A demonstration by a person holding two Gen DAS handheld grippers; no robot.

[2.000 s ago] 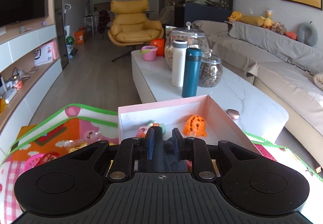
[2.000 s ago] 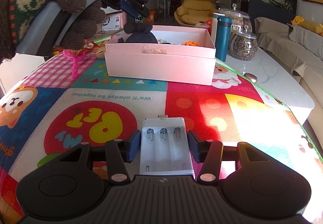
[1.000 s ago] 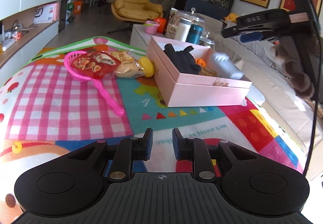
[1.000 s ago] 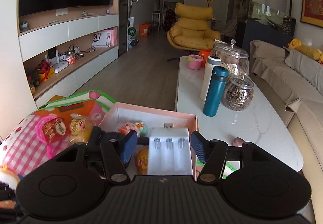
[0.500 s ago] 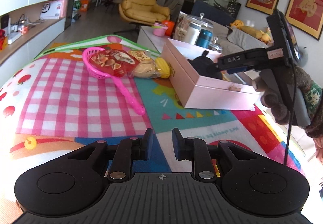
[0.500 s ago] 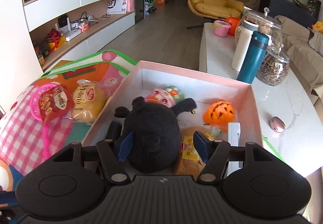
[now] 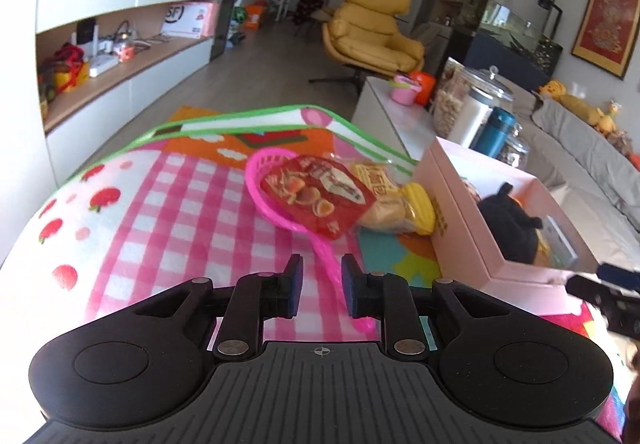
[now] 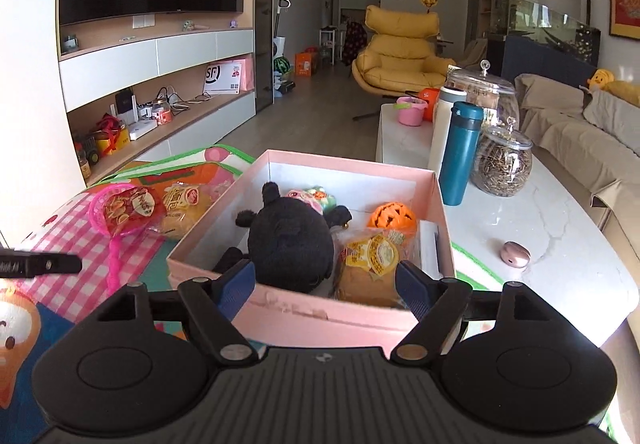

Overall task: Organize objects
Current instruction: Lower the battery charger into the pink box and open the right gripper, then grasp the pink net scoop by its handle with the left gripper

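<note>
Both my claws are empty: my left gripper (image 7: pixel 320 271) is parted narrowly over the pink scoop (image 7: pixel 280 184) handle, my right gripper (image 8: pixel 326 286) spread wide. At twelve o'clock, the pink box (image 8: pixel 348 318) holds the black plush (image 8: pixel 290 240).

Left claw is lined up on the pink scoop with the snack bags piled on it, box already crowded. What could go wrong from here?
1. The left claw straddles only the thin handle of the pink scoop; lifting there could tip the red snack bag off its bowl.
2. The yellow snack bag leans against the pink box and may get dragged or pushed.
3. The box looks crowded around the black plush, so added items might sit above the rim.
</note>
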